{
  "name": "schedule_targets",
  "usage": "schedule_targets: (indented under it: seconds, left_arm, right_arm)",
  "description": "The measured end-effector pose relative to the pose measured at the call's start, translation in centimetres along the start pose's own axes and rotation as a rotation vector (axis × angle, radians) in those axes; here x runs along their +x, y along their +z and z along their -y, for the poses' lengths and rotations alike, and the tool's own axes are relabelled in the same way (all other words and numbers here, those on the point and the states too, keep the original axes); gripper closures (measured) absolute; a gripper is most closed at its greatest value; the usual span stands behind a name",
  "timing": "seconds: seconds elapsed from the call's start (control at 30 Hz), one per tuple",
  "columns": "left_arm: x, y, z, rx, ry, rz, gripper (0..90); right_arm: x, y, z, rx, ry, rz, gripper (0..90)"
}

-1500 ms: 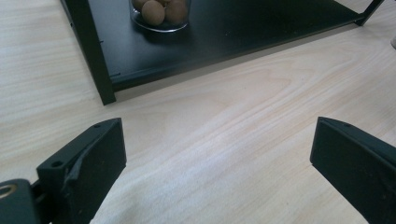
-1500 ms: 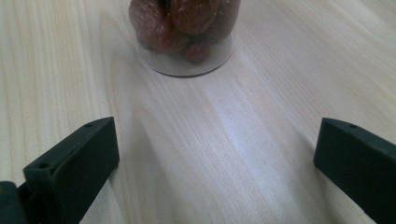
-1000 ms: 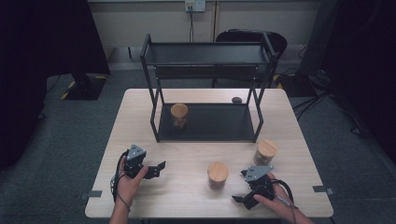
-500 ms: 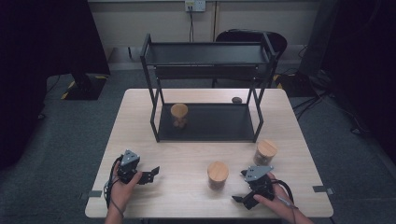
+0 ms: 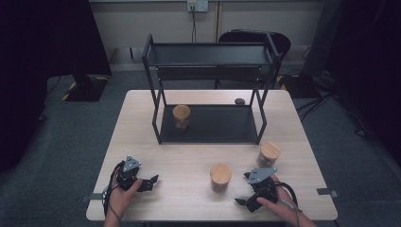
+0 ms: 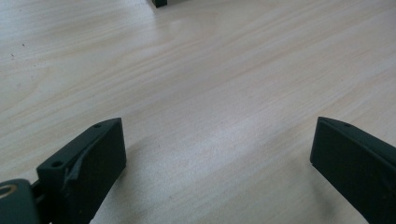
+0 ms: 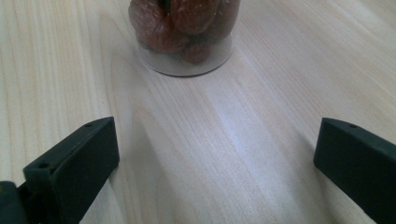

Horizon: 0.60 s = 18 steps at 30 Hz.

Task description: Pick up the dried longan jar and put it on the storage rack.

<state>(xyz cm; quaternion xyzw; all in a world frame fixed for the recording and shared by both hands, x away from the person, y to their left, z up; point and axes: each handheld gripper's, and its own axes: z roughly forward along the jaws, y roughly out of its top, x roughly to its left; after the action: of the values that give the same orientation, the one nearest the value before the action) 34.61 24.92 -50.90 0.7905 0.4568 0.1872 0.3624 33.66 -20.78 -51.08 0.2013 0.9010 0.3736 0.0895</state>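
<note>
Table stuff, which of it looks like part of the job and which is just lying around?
Likely in play:
- jar in front of the right gripper
- jar near the rack's right leg
- jar on the lower shelf
- black rack

Just lying about:
- small dark object behind the rack

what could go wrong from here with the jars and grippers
1. The right gripper, jaws open, sits just beside the middle jar; a careless push forward could tip or slide it.
2. The right jar stands close behind that hand, so lifting the arm may knock it.
3. The shelf jar stands under the rack's top shelf; reaching in risks bumping the frame.
</note>
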Motion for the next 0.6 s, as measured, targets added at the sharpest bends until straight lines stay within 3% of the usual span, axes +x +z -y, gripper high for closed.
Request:
schedule_targets:
  seconds: [0.27, 0.6]
  left_arm:
    - [0.00, -0.14, 0.27, 0.035, 0.038, -0.010, 3.2]
    - [-0.02, -0.13, 0.33, 0.044, 0.025, -0.023, 0.6]
  right_arm:
    - [0.04, -0.07, 0.07, -0.001, 0.003, 0.003, 0.0]
    - [0.08, -0.11, 0.10, 0.001, 0.006, 0.005, 0.0]
